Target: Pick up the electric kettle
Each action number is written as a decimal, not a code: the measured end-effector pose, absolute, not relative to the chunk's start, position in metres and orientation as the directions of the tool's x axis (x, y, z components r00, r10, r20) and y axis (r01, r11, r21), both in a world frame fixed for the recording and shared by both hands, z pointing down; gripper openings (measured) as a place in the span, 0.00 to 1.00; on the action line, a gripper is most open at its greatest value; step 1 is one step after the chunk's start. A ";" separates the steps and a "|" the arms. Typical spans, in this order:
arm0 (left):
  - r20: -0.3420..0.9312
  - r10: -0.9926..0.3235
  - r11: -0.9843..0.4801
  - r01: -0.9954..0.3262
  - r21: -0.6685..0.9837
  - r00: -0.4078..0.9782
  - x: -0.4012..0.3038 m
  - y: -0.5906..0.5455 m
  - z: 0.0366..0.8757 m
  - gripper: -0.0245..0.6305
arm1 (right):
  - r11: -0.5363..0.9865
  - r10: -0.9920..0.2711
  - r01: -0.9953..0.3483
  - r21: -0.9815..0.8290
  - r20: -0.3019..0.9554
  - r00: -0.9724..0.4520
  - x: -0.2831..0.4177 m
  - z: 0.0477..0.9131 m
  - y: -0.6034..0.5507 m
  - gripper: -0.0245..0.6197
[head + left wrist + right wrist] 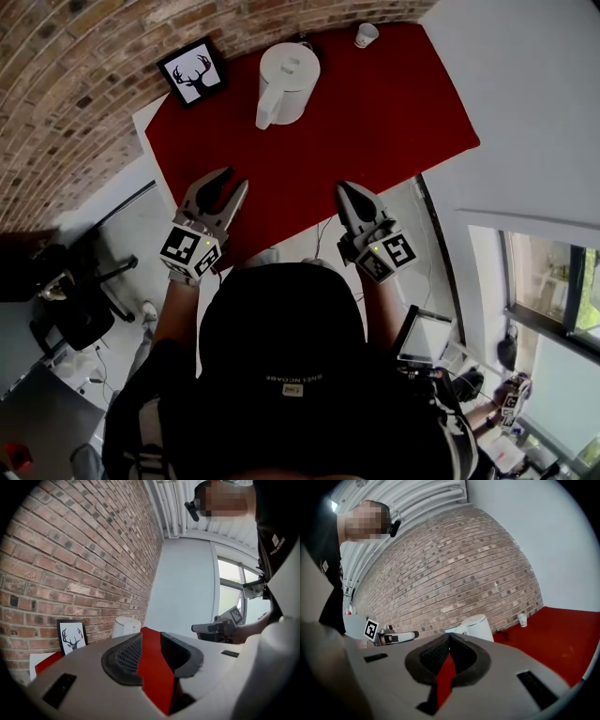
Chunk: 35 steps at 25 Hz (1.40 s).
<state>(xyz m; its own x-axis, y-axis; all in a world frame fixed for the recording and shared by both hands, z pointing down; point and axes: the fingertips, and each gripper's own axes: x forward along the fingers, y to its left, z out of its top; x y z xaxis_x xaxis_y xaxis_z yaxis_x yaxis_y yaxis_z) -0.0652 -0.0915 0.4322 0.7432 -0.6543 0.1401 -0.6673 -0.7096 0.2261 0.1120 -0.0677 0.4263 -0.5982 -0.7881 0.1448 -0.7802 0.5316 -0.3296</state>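
On red mat: white kettle, lid shut; small cup apart.

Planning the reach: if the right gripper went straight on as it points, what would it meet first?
Probably the kettle, in line ahead of the right gripper, with only red cloth between; depth is unclear.

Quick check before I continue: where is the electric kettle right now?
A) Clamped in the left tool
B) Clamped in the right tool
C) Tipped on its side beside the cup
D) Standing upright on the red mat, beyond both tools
D: the electric kettle stands upright on the red mat, well ahead of the left tool and the right tool, and neither touches it.
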 end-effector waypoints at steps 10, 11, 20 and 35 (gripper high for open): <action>0.147 -0.617 -0.739 -0.633 0.229 0.773 -0.072 -0.108 0.447 0.24 | 0.521 -0.795 -0.795 -0.309 0.163 -0.584 0.095 0.422 -0.079 0.05; 0.147 -0.614 -0.741 -0.631 0.231 0.775 -0.071 -0.109 0.448 0.24 | 0.520 -0.795 -0.797 -0.308 0.167 -0.583 0.094 0.422 -0.078 0.05; 0.180 -0.561 -0.783 -0.589 0.201 0.808 -0.063 -0.132 0.471 0.28 | 0.508 -0.797 -0.810 -0.293 0.195 -0.571 0.093 0.425 -0.074 0.05; 0.250 -0.469 -0.841 -0.514 0.165 0.847 -0.036 -0.187 0.517 0.38 | 0.486 -0.784 -0.814 -0.317 0.253 -0.567 0.106 0.440 -0.095 0.05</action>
